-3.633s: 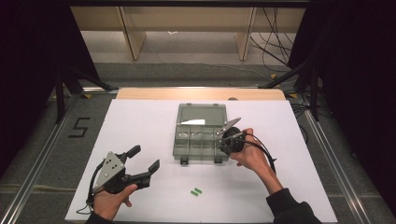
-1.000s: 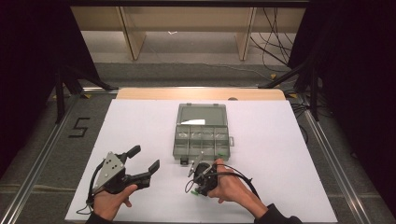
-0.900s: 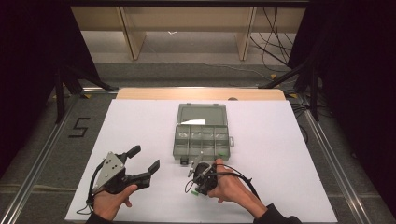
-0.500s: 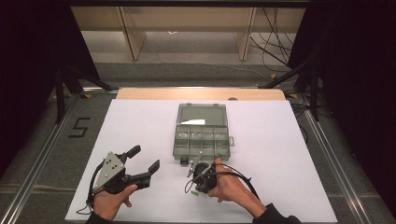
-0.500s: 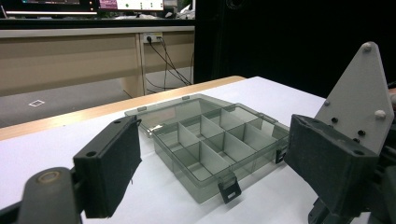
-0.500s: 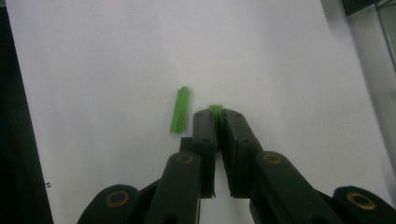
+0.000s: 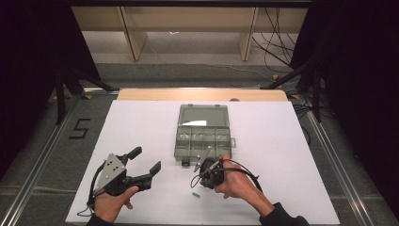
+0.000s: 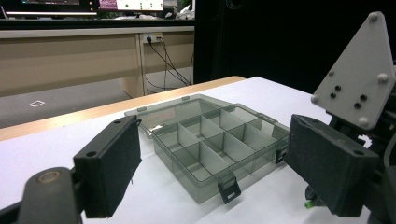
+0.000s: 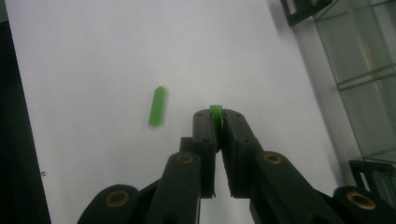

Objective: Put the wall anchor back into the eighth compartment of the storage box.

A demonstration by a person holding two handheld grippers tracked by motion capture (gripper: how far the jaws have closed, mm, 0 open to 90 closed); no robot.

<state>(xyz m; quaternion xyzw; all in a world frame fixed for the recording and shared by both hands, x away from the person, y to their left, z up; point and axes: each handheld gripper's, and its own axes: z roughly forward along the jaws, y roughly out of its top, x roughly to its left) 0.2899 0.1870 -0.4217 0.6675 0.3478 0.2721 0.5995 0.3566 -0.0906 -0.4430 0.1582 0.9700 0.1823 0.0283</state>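
I have a small green peg (image 9: 215, 111) pinched at the tips of my right gripper (image 9: 217, 116), whose jaws have just closed on it, low over the white table (image 7: 141, 127). A second green peg (image 9: 157, 106) lies flat on the table at about ten o'clock from those tips, just beside them and apart. The open clear compartment box (image 7: 203, 136) sits at about twelve o'clock from that gripper. My left gripper (image 7: 143, 162), well apart at nine o'clock, has its jaws spread wide with nothing in them.
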